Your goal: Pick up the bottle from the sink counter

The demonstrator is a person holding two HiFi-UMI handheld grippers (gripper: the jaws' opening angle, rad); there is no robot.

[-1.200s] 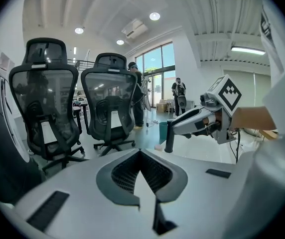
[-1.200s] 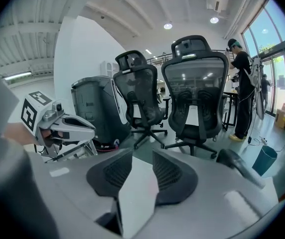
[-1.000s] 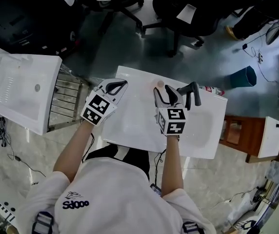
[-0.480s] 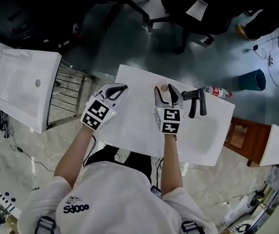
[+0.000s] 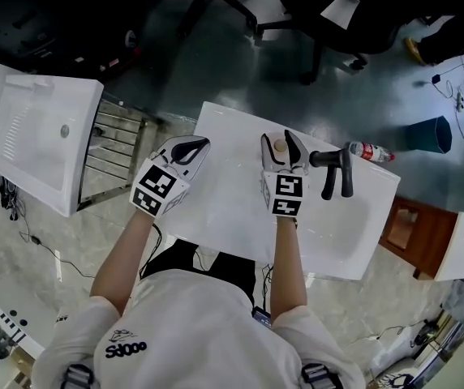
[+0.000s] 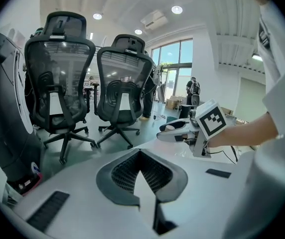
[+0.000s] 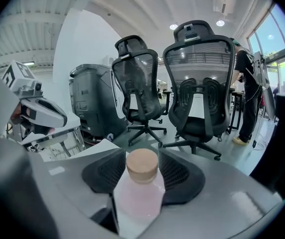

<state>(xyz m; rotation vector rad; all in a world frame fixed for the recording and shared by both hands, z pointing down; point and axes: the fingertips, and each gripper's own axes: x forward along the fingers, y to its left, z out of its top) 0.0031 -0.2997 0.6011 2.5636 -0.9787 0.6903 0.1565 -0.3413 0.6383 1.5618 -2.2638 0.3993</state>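
At the far left a spare white basin (image 5: 41, 152) lies beside a metal rack (image 5: 117, 164), and the picture's edge cuts off the basin's left end. The left tool (image 5: 200, 143) is over the left end of the white tabletop (image 5: 232, 217). Its jaws are pressed together at the tips with nothing between them. Its marker cube (image 5: 161, 190) bears only black-and-white square patterns, no letters. Lower down, the person's white shirt (image 5: 191, 331) carries a dark logo with lettering (image 5: 126, 345) that is too warped to read with certainty. The shirt also hides part of the tabletop's near edge.

Right of centre, the right tool (image 5: 280, 139) has its jaws spread wide; they have just been opening. The bottle (image 7: 140, 195) stands upright between them, toward the tabletop's far edge, with the pads flanking it rather than clamping it. It has a pale pink body and a cork-coloured cap (image 7: 142, 164). The right gripper view cuts off its lower part, and the head view shows little more than the cap.

Just to the right is a black tap (image 5: 335, 168). Past it a clear bottle (image 5: 370, 151) with a red label lies on its side at the far right corner, its print too small to read. Further right a teal bin (image 5: 429, 134) stands on the floor. Black office chairs (image 7: 197, 83) fill the background of both gripper views.
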